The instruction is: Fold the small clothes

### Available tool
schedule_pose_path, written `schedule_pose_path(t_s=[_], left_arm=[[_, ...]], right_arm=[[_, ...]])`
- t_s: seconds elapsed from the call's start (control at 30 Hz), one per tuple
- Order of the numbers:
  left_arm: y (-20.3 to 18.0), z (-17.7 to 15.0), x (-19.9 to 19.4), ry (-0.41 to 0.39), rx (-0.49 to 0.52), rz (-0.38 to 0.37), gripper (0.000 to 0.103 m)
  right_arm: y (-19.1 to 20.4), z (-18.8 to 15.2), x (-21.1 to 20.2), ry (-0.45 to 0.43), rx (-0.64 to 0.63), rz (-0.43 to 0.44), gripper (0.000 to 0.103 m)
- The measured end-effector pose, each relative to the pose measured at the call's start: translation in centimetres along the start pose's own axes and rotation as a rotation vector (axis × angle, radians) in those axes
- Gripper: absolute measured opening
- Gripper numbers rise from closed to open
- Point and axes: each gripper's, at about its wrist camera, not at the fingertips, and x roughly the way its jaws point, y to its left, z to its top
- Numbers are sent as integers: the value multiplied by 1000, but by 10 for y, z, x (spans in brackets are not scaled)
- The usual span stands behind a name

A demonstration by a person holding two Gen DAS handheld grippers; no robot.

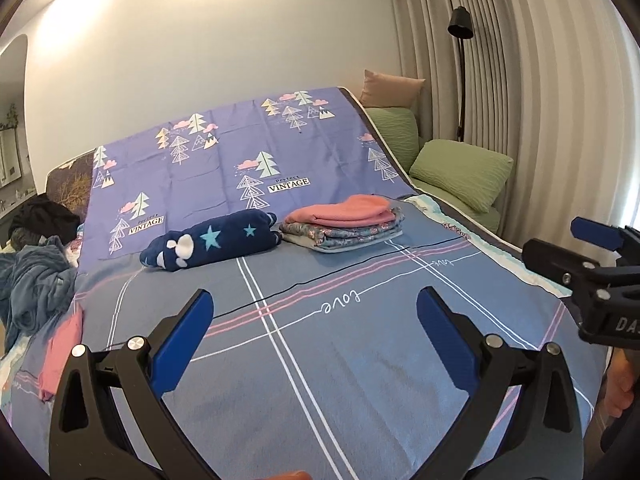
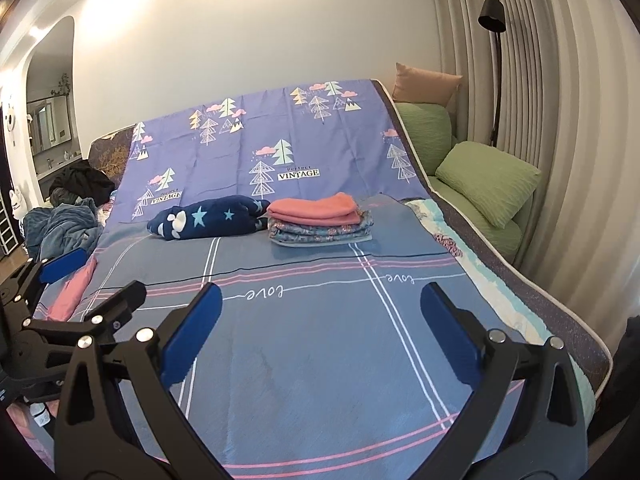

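On the blue plaid bed sheet (image 1: pixel 320 360) lies a folded stack: a pink garment (image 1: pixel 344 210) on top of folded floral pieces (image 1: pixel 352 236). Left of the stack rests a folded navy garment with stars (image 1: pixel 212 244). A loose pink garment (image 1: pixel 60 348) hangs at the bed's left edge. My left gripper (image 1: pixel 316 320) is open and empty above the bare sheet, well short of the stack. My right gripper (image 2: pixel 320 312) is open and empty too, and shows at the right border (image 1: pixel 568 244). In the right wrist view I see the stack (image 2: pixel 316 208), the navy garment (image 2: pixel 208 220) and the left gripper (image 2: pixel 98 280).
A heap of blue clothes (image 1: pixel 32 288) and dark clothes (image 1: pixel 44 216) lies off the bed's left side. Green pillows (image 1: pixel 460 172) and a black floor lamp (image 1: pixel 460 24) stand by the curtain on the right. The bed's right edge (image 2: pixel 560 304) drops off.
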Motion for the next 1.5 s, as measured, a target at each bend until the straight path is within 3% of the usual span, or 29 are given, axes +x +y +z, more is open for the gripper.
schedule_pose_path(t_s=[1.5], left_arm=[[9,-14,-12,10,-46,33,102]], right_arm=[[9,-11,4,37,4,-29,101]])
